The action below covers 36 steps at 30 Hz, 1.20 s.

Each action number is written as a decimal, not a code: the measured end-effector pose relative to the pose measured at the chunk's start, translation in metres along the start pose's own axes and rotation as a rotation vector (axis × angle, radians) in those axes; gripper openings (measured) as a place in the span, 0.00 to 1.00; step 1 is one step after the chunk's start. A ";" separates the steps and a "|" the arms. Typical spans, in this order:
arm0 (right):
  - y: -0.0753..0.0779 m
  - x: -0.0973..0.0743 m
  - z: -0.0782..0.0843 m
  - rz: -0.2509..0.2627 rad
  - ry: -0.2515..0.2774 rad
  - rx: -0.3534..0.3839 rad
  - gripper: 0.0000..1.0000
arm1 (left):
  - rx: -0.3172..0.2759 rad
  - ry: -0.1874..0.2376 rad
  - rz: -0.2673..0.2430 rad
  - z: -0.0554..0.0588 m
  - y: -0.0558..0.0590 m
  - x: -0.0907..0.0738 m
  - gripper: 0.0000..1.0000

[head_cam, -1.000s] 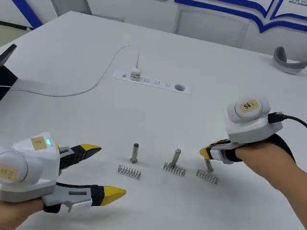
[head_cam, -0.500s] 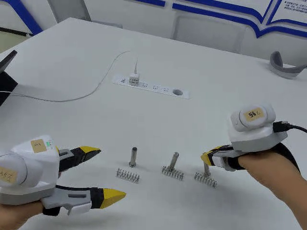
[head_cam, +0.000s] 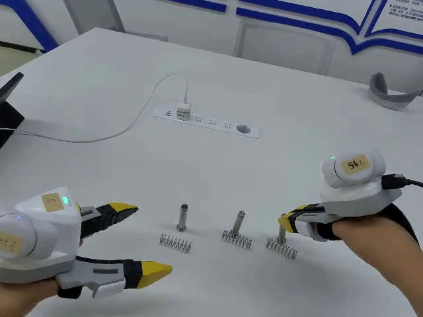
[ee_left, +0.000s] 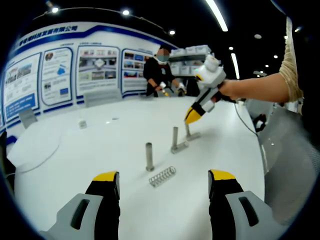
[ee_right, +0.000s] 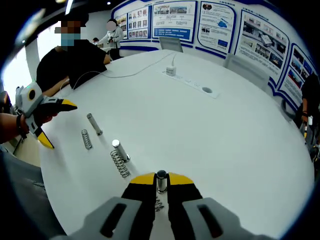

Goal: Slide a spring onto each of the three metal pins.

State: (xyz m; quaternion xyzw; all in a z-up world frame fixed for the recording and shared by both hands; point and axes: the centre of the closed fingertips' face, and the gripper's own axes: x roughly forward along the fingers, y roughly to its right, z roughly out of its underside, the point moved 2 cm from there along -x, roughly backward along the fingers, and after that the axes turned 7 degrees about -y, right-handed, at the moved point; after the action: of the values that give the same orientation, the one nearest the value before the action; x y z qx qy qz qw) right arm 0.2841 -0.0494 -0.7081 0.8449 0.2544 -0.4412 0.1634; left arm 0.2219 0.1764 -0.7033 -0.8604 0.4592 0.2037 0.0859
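The left tool [head_cam: 140, 240] is nearest the person, at the lower left of the head view. It hovers over the white counter [head_cam: 297, 158] with its two yellow-tipped jaws spread wide and nothing between them. Its own view looks along those jaws at the row of parts. On the right, the right tool [head_cam: 285, 218] sits low, its jaws pressed together on the upper end of the right pin [head_cam: 282, 234]. In the right gripper view the pin's round top shows between the yellow tips.

Just beyond the tools, three springs lie flat on the counter in a row: the left spring [head_cam: 175, 243], the middle spring [head_cam: 236, 240] and the right spring [head_cam: 281, 247]. Each lies on the person's side of a pin, just beside its foot. Behind them the left pin [head_cam: 183, 216] and the middle pin [head_cam: 238, 223] stand on the counter, their shafts bare, apart from both tools. The left pin is the one closest to the left tool, whose spread jaws are well short of it.

Farther back, toward the middle of the counter, lies a white power strip [head_cam: 211, 122] with a white plug [head_cam: 183, 112] at its left end. A thin white cable [head_cam: 92, 140] curves away from the plug to the left. Near the far right edge rests a grey curved band [head_cam: 390, 92]. In the left gripper view a person in dark clothes [ee_left: 159, 75] stands past the far end of the counter.
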 end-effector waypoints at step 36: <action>0.003 -0.016 0.011 0.008 0.012 -0.023 0.11 | 0.008 0.001 0.010 -0.001 0.003 0.003 0.73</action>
State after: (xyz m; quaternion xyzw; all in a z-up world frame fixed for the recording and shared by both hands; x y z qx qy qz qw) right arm 0.2704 -0.0619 -0.7011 0.8467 0.2572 -0.4323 0.1733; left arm 0.2214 0.1716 -0.7033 -0.8578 0.4643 0.2020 0.0882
